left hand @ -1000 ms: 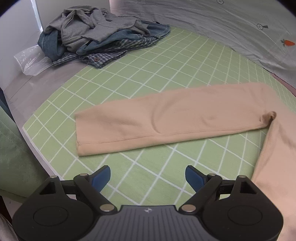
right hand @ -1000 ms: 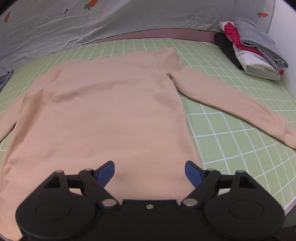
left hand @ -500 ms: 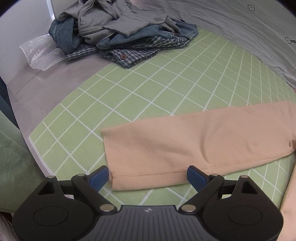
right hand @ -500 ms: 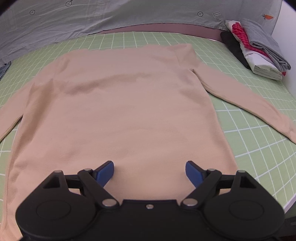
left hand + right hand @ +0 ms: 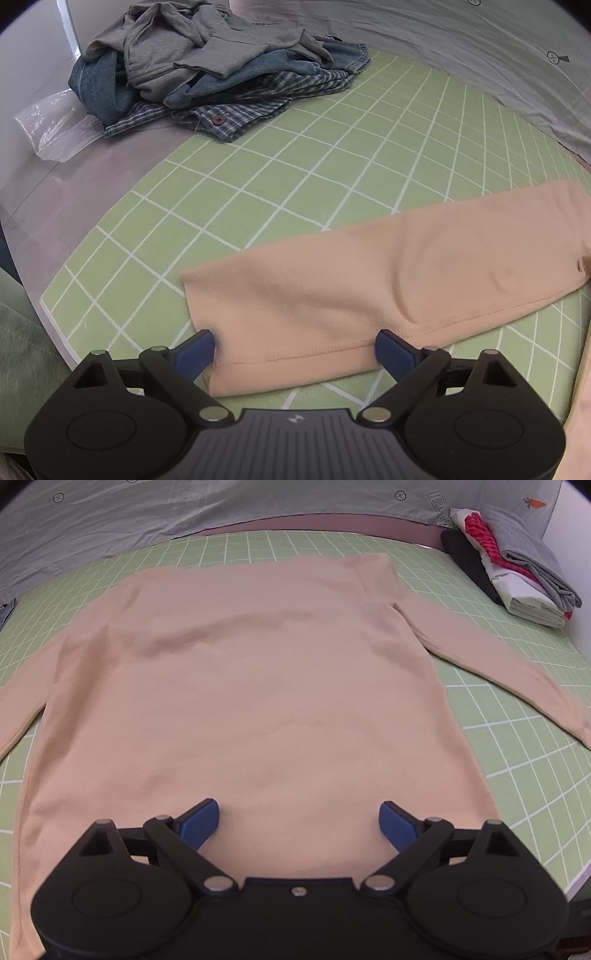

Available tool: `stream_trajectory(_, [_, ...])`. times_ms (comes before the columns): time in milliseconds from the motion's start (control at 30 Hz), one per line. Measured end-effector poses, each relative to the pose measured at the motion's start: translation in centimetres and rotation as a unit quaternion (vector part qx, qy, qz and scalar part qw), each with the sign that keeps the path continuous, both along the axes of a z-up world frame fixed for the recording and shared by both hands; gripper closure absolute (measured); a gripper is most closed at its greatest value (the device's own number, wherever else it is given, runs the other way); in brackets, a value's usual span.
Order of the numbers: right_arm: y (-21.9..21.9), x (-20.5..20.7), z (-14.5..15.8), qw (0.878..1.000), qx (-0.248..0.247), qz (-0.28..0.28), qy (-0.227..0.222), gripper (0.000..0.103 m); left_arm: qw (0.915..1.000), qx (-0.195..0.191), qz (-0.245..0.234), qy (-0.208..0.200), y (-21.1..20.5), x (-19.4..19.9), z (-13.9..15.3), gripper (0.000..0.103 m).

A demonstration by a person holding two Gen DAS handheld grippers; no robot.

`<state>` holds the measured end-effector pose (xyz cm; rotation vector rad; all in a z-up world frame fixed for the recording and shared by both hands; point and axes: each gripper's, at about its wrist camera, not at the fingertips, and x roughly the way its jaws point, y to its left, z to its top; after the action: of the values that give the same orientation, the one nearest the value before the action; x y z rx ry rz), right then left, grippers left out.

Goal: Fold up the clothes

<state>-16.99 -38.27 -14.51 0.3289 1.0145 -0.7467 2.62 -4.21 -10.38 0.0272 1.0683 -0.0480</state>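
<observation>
A peach long-sleeved top [image 5: 258,686] lies flat on the green grid mat [image 5: 517,746], both sleeves spread outward. In the left wrist view its left sleeve [image 5: 388,280] lies across the mat, cuff end near me. My left gripper [image 5: 293,350] is open, its blue fingers on either side of the cuff end, low over the mat. My right gripper [image 5: 299,821] is open and empty over the hem end of the top's body. The right sleeve [image 5: 498,668] runs out toward the right.
A heap of unfolded grey, denim and plaid clothes [image 5: 214,66] lies at the mat's far left, with clear plastic [image 5: 51,125] beside it. A stack of folded clothes [image 5: 517,572] sits at the far right. A grey patterned sheet [image 5: 184,513] borders the back. The mat's near right edge [image 5: 576,878] is close.
My left gripper has moved forward and left to the sleeve's cuff end, which now lies between its fingers. My right gripper has shifted further over the top's body. Both stay open.
</observation>
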Motion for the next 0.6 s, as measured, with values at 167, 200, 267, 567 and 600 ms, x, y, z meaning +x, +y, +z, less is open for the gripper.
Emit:
stream_trajectory(167, [-0.7,0.0,-0.1,1.0,0.016,0.008,-0.003,0.006,0.9995,-0.007,-0.032,-0.001,-1.4,-0.3,0.9,0.064])
stream_trajectory(200, [-0.9,-0.1,-0.1,1.0,0.021,0.009,-0.006,0.006,0.9992,-0.01,-0.039,0.001,-1.9,-0.3,1.0,0.072])
stream_trajectory(267, [-1.5,-0.4,-0.2,0.999,0.037,0.006,-0.016,0.006,0.9987,-0.016,-0.049,0.007,-2.9,-0.4,1.1,0.087])
stream_trajectory(567, [-3.8,-2.2,0.8,0.998,0.033,0.031,-0.053,0.008,0.9915,-0.092,-0.091,-0.014,-9.6,-1.4,5.7,0.089])
stream_trajectory(600, [-4.3,-2.7,1.1,0.997,0.03,0.028,-0.06,0.008,0.9892,-0.1,-0.106,-0.017,-11.1,-1.6,6.4,0.089])
